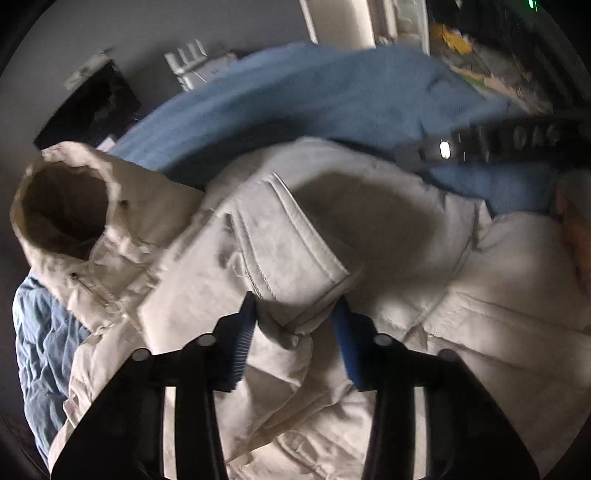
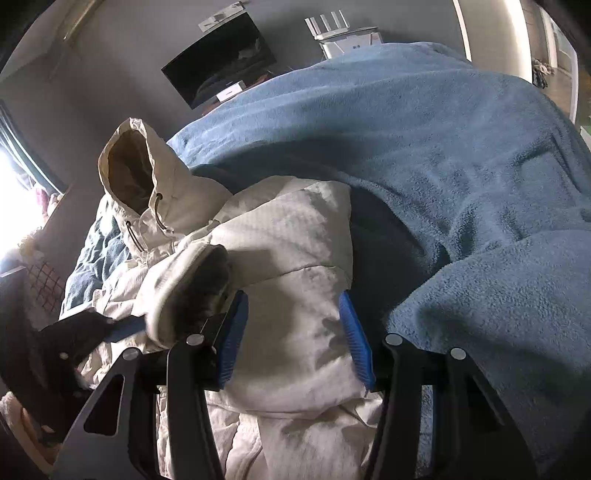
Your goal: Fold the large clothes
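Left wrist view, nearest first: the left gripper (image 1: 297, 317) has its two blue ribbed pads on either side of a sleeve cuff (image 1: 291, 258) of the cream hooded padded jacket (image 1: 461, 314). The jaws stand partly spread with the cuff's folded end between them; whether the pads actually press the cloth cannot be told. Beyond the cuff the jacket's body spreads to the right, and its hood (image 1: 66, 210) stands open at the left, showing a tan lining. A quilted blue cover (image 1: 44, 350) shows under the jacket at the lower left. Farther off lies a fluffy blue fleece blanket (image 1: 314, 96), with the dark, blurred right gripper (image 1: 424, 155) reaching in over it from the right edge.

From the right wrist view, the right gripper (image 2: 293, 325) holds its blue pads partly spread, with a fold of the jacket (image 2: 295, 258) lying between them; a grip is not clear. Just left of it is the other cuff (image 2: 192, 284), dark inside, and the left gripper (image 2: 122, 328) low at the left. The hood (image 2: 129, 173) rises behind, and the blanket (image 2: 443, 147) fills the right side. Against the far grey wall (image 2: 129, 55) are a dark flat screen (image 2: 221, 59) and a white router with antennas (image 2: 340, 33).
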`<state>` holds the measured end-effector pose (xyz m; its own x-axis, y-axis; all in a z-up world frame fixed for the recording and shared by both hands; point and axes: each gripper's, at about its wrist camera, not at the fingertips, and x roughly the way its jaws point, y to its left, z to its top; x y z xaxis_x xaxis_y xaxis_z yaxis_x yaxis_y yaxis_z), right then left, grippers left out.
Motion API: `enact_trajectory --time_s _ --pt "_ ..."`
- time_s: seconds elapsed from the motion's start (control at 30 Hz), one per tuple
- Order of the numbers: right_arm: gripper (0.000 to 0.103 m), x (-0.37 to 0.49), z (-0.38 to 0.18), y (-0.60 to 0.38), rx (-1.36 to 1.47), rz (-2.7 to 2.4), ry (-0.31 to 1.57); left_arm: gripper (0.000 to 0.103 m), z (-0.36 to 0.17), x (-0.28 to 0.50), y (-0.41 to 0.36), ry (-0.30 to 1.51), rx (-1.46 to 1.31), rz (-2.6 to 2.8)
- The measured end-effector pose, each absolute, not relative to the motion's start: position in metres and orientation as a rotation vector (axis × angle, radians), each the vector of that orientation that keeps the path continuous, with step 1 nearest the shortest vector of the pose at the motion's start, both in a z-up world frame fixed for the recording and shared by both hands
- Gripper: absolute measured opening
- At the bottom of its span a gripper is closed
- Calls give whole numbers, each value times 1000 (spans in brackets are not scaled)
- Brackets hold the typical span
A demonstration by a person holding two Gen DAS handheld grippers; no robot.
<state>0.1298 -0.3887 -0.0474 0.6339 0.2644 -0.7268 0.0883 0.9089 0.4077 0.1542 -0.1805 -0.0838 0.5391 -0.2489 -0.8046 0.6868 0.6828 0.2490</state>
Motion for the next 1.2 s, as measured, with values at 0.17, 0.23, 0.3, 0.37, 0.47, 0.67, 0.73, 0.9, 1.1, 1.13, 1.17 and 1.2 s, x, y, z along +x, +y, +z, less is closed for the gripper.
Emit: enact_trajectory --time_s 0.17,0.23,0.3,0.37,0.47,0.67,0.73,0.9,1.1,1.13,1.17,1.2 --pt "48 127 -38 -371 336 122 856 31 -45 153 -132 816 450 -558" --pt "48 126 -35 -362 286 130 841 30 -31 153 -112 823 411 -547" --pt "48 124 -33 -356 254 136 834 29 -22 152 -92 832 394 -538" --pt "48 124 -33 -353 237 140 833 26 -15 151 -67 839 380 -515" --pt "48 125 -35 -348 215 155 839 20 -12 152 -30 852 367 -458" --pt "48 126 -42 -322 117 202 857 21 -57 156 31 934 311 -343" --pt "48 127 -46 -315 93 214 868 21 -68 161 45 974 246 -329" --pt "49 130 -57 -306 41 196 908 24 -77 168 58 1026 181 -307" --pt "52 133 -60 -308 47 168 913 43 -87 161 66 1035 165 -226" --pt "54 131 -58 -307 42 170 902 55 -83 159 68 1005 163 -208" --pt "59 131 -57 -306 37 170 896 71 -79 156 70 973 158 -196" --pt "60 130 -57 -304 24 168 892 74 -75 153 71 941 150 -191"
